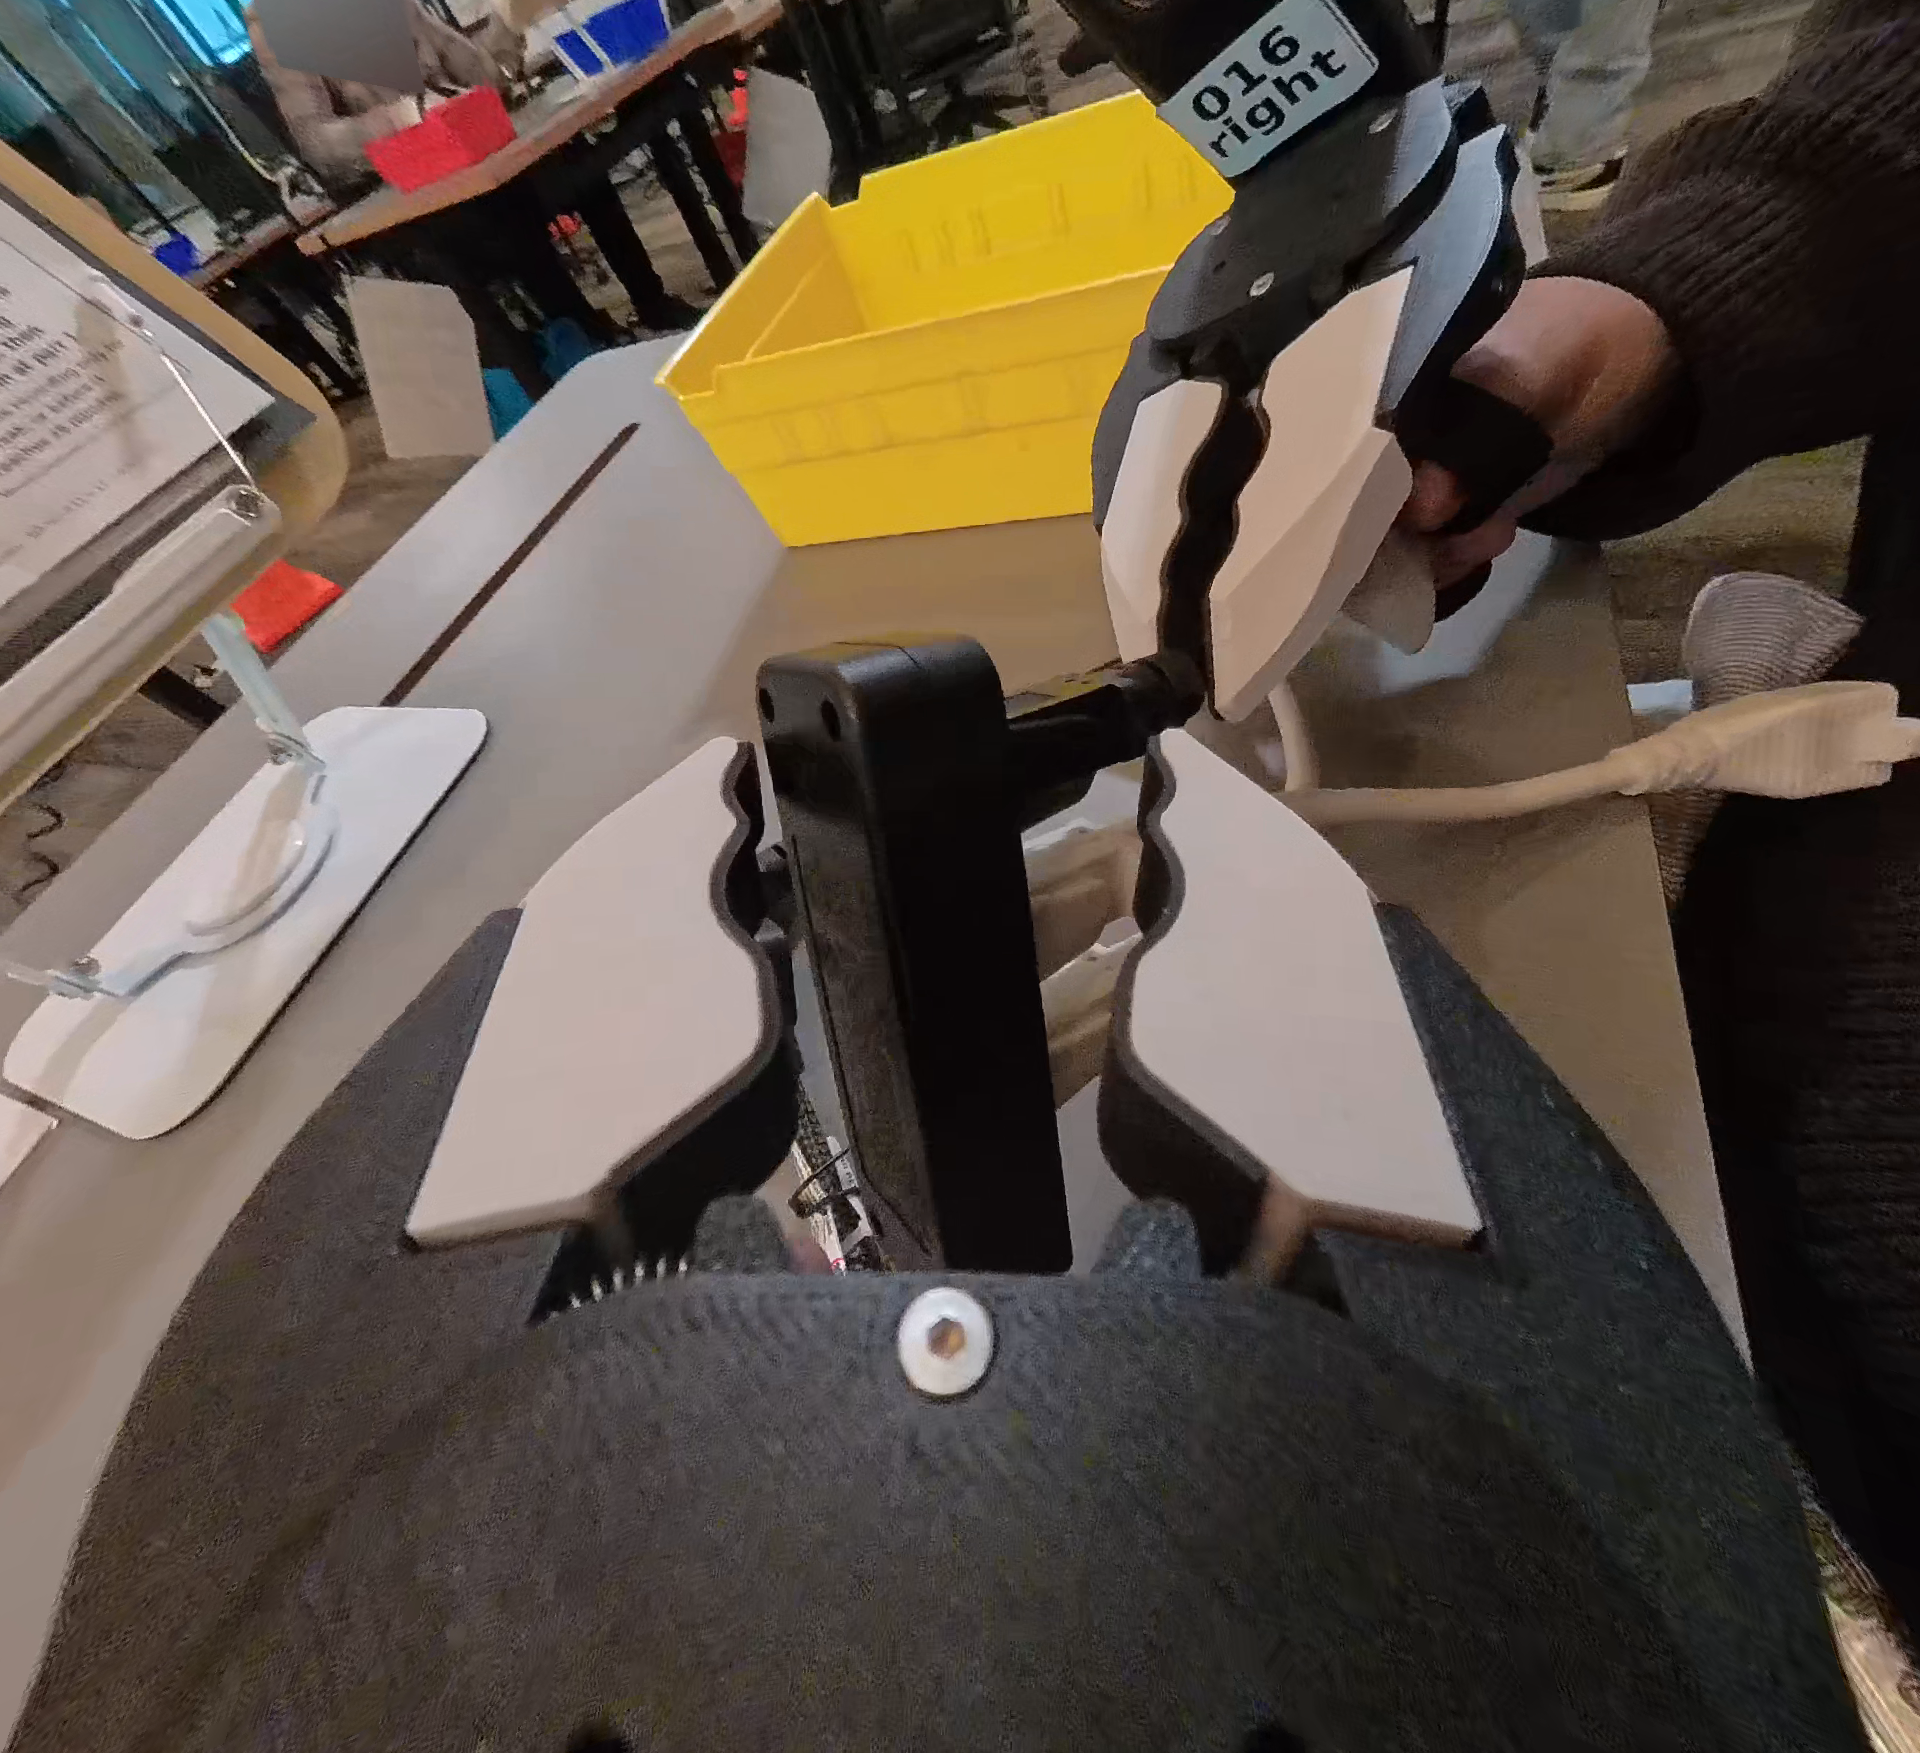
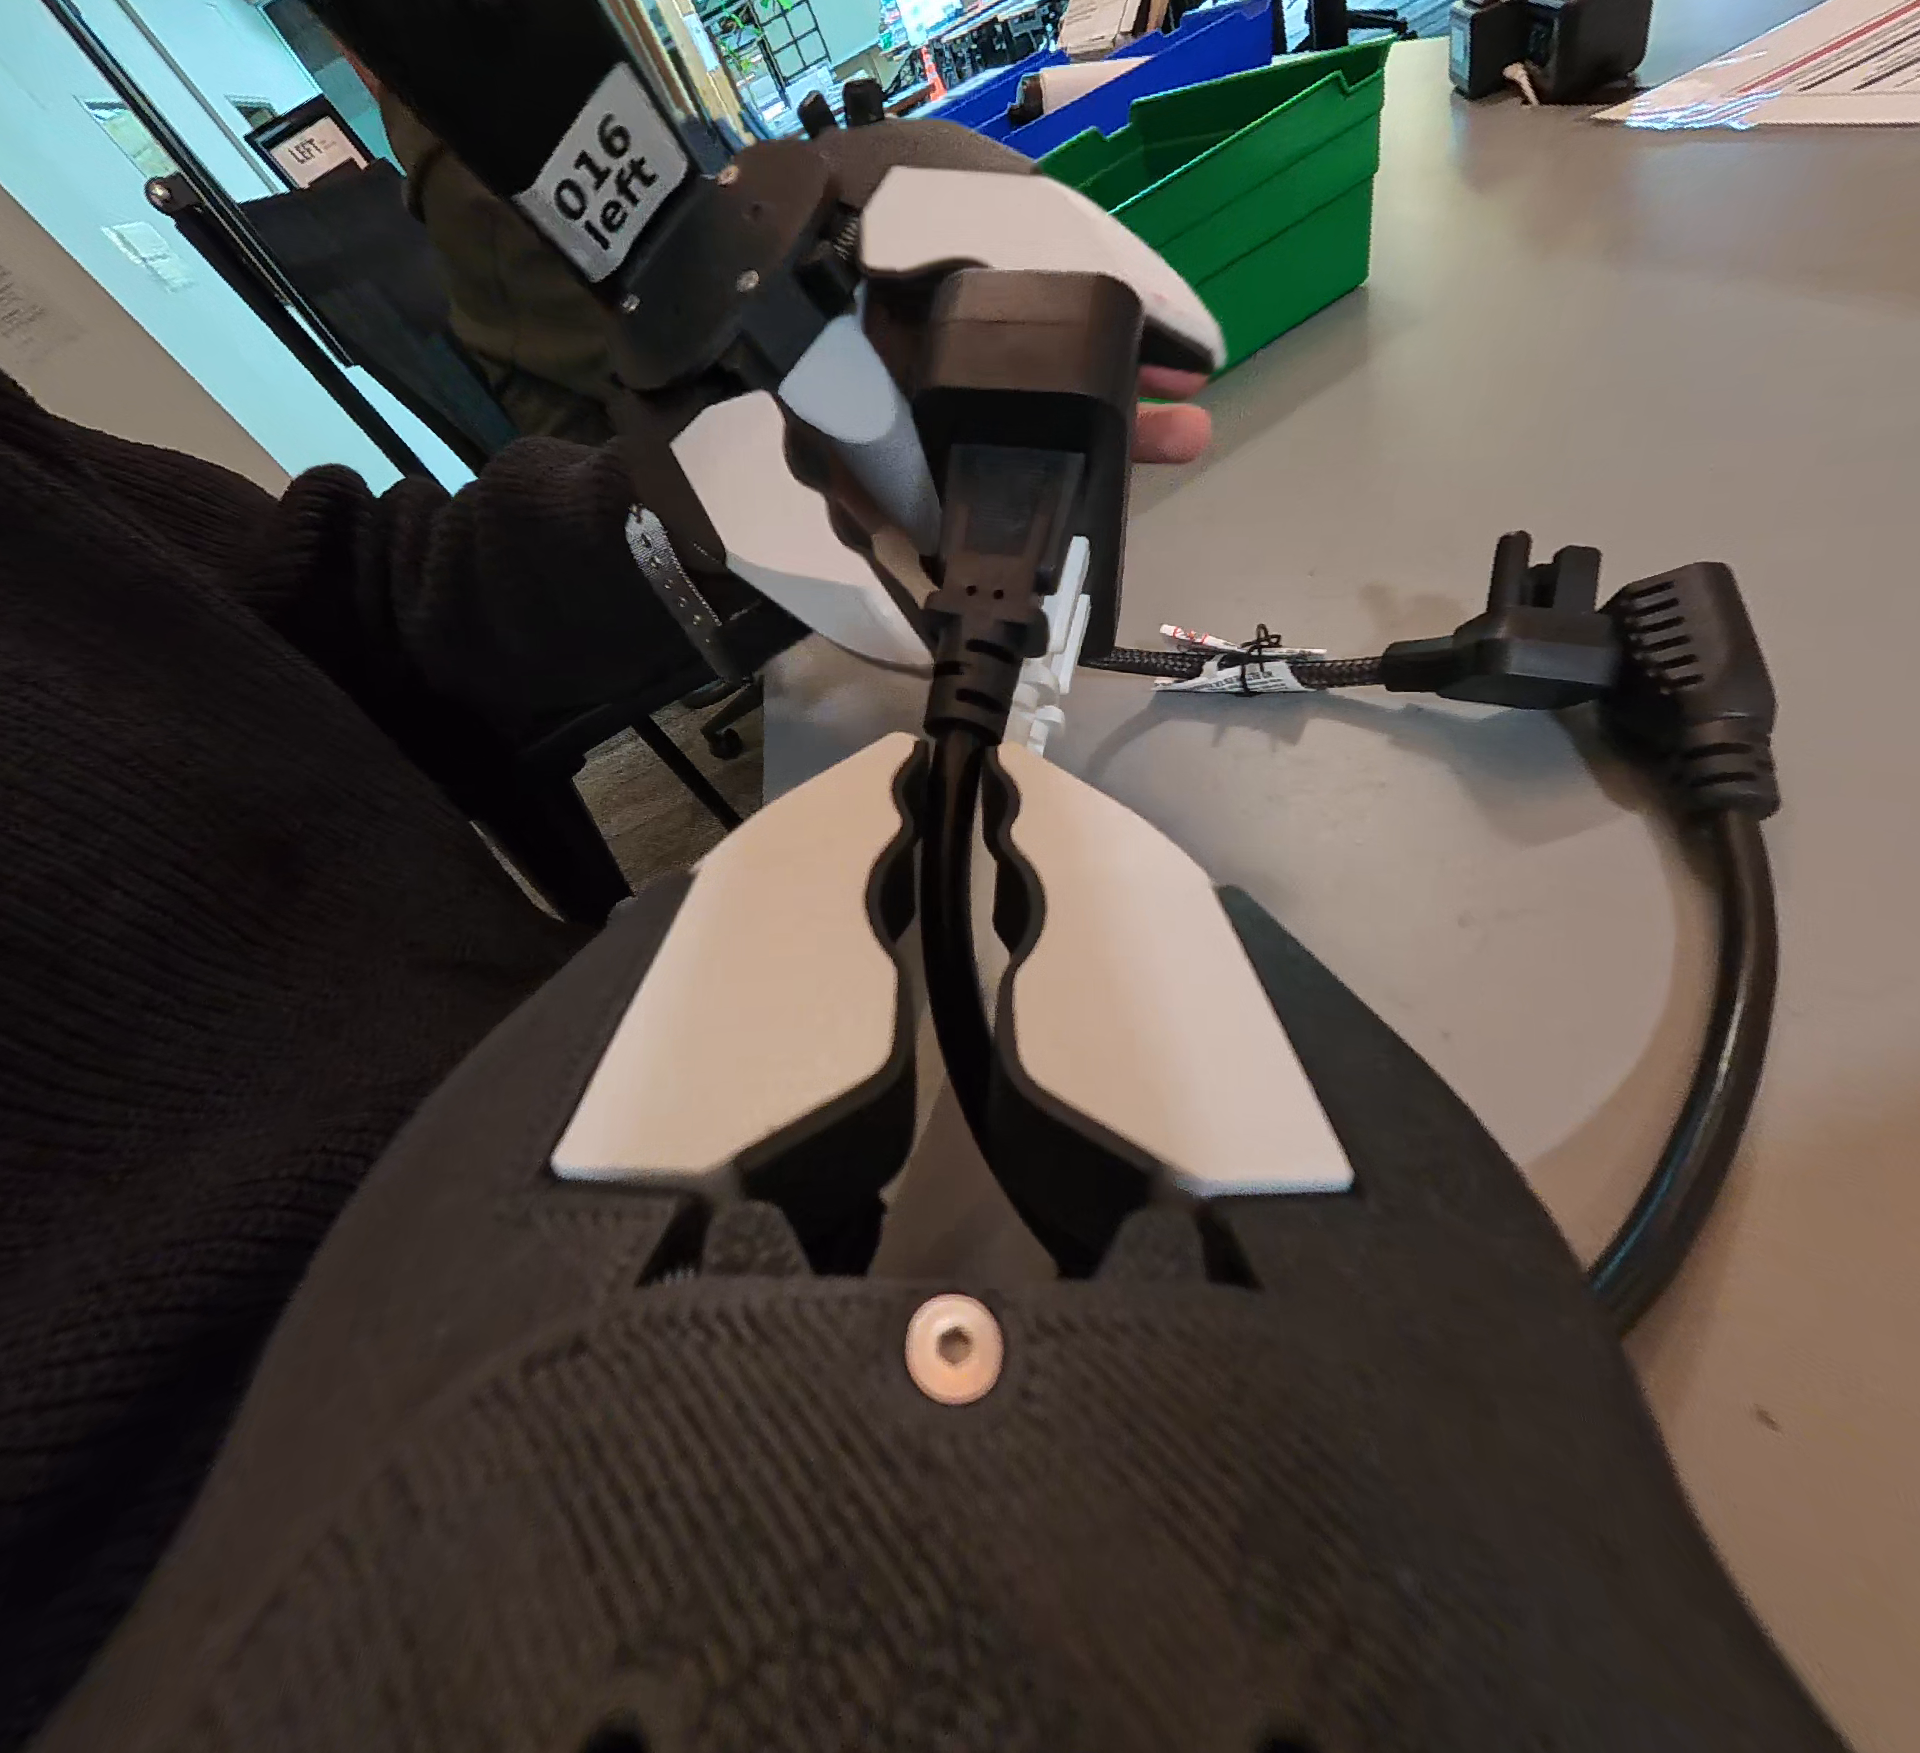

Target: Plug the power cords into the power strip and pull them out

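Two grippers working above the desk (image 2: 1558, 353) | left gripper (image 1: 940, 830) clamping the rigid black power strip (image 1: 914, 924), held upright | right gripper (image 2: 956, 768) pinching the black cord (image 2: 961, 872) just behind its plug (image 2: 997, 508) | cord bending easily; gripping the stiff plug body is looking safer.

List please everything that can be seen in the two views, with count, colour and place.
power strip: one, black, held up between the left gripper's fingers
black power cord: one, plugged into the strip, cable pinched by the right gripper
white power cord: one, plug end at the table's right edge
braided cord: one, black, lying on the table
yellow bin: one, far side of the table
green bin: one, on the table
table: one, grey
left gripper: black with white fingers
right gripper: same colours
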Tool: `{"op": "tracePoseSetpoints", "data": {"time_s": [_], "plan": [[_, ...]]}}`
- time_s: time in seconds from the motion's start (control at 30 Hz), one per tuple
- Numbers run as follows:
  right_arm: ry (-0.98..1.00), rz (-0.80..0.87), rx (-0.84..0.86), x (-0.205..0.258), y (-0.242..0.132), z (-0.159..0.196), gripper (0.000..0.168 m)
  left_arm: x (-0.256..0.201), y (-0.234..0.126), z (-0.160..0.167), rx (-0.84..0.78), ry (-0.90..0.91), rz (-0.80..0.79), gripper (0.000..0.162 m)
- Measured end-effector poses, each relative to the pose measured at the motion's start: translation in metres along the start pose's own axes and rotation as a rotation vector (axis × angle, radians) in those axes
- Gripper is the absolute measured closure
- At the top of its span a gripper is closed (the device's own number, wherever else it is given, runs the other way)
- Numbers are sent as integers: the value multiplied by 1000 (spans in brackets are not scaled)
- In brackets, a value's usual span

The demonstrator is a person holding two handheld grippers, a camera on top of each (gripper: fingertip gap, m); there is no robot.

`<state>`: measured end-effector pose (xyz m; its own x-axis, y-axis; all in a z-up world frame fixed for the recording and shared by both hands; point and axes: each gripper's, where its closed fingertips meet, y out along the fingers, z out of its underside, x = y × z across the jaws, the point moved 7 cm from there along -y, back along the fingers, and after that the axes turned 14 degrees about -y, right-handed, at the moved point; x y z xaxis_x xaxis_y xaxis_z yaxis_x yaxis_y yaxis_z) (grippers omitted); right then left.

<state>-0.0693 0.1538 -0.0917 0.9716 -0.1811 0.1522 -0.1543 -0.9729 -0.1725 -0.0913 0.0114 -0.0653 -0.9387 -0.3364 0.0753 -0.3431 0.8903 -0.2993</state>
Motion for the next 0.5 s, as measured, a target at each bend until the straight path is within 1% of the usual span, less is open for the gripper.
{"op": "tracePoseSetpoints", "data": {"time_s": [0.07, 0.17, 0.23, 0.3, 0.37, 0.43, 0.5], "plan": [[6, 13, -6, 0, 0, 0, 159, -2, -4, -2, -22, 2, -20, 97], [13, 45, -12, 1, 1, 0, 159, -7, -7, 0, -47, 22, -97, 99], [18, 66, -13, 2, 1, 0, 159, -9, -11, -1, -66, 39, -158, 107], [19, 78, -9, 3, 1, 0, 159, -8, -18, -3, -104, 49, -251, 105], [13, 90, -6, 4, 1, 0, 159, -6, -23, -3, -106, 38, -317, 105], [13, 105, -5, 4, 2, 0, 159, -8, -24, -1, -87, 10, -352, 116], [20, 111, -7, 4, 2, 0, 159, -14, -22, 0, -66, 50, -392, 131]]}}
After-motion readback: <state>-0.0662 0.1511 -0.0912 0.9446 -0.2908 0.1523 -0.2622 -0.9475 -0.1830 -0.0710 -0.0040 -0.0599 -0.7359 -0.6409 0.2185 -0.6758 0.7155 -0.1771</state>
